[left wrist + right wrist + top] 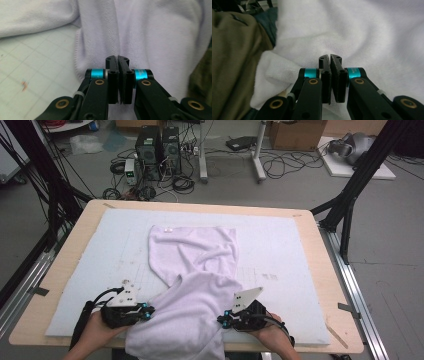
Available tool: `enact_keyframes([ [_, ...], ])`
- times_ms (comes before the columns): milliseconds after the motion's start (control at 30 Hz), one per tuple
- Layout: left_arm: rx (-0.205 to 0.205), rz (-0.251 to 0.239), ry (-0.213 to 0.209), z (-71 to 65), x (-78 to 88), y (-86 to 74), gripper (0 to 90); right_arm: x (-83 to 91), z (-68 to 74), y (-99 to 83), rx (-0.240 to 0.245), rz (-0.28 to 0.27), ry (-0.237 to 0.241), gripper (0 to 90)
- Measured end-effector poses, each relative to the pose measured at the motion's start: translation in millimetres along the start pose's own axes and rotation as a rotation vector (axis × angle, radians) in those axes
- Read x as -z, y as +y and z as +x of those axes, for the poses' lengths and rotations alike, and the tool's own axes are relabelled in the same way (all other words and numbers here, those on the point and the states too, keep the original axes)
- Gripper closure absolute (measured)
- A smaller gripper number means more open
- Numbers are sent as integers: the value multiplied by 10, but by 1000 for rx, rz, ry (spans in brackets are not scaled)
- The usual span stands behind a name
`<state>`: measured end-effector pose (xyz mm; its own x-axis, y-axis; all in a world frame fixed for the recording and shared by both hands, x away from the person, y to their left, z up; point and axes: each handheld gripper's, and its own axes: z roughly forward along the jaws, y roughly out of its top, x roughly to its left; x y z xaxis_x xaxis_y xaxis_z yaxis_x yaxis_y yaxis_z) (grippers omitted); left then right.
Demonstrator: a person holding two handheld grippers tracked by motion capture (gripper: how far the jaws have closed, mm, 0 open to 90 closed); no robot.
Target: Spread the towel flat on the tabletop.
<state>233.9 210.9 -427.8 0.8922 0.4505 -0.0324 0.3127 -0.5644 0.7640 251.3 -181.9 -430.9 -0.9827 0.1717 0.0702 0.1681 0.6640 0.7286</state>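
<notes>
A pale blue mat (280, 245) covers most of the wooden tabletop (330, 270). Behind the tabletop, two black computer towers (160, 147) stand on the grey floor (300, 185) among loose cables (285, 162). A cardboard box (297, 134) sits farther back.

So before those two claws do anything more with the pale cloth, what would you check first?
1. Left gripper jaws together: ok, shut, no cloth visible between the pads.
2. Right gripper jaws together: ok, shut, nothing visibly pinched.
3. Both grippers at the cloth: ok, one at each side of its near part.
4. Cloth flat: not ok, its near part is folded over and wrinkled.
5. Cloth fully on the mat: not ok, its near edge hangs past the table edge.
6. Hidden layers under the fold: cannot tell.
</notes>
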Motion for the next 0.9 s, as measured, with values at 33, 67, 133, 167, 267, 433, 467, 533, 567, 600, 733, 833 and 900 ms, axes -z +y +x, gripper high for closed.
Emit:
enact_keyframes([
  [33, -6, 0, 2, -31, 60, -11, 868, 30, 47, 22, 8, -19, 9, 874],
  [67, -11, -9, 8, -79, 138, -28, 868, 56, 80, 37, 15, -28, 9, 875],
  [133, -9, -31, 12, -180, 292, -60, 868, 122, 179, 81, 30, -47, 16, 874],
  [167, -5, -49, 6, -247, 377, -77, 868, 160, 237, 104, 39, -53, 21, 875],
  [267, -1, -77, -24, -358, 491, -88, 862, 290, 424, 182, 78, -70, 63, 865],
  [433, -17, -91, 19, -258, 406, -56, 633, 415, 422, 266, 93, -81, -16, 711],
  [467, -9, -102, 22, -220, 373, -48, 628, 407, 355, 254, 73, -72, -32, 702],
  [533, -7, -100, 40, -111, 284, -11, 620, 374, 214, 208, 43, -61, -65, 682],
  [567, -11, -91, 41, -50, 217, 14, 620, 348, 136, 170, 24, -58, -75, 678],
  [600, -11, -83, 38, -20, 171, 27, 620, 312, 46, 118, 3, -54, -82, 662],
  [733, -4, -1, 38, 130, -121, 52, 629, 147, -129, -36, -39, 14, -97, 629],
  [833, 26, 26, 33, 223, -269, 37, 651, 30, -170, -115, -48, 64, -96, 625],
  [900, 42, 16, 22, 262, -276, 36, 696, 25, -173, -131, -48, 49, -98, 626],
])
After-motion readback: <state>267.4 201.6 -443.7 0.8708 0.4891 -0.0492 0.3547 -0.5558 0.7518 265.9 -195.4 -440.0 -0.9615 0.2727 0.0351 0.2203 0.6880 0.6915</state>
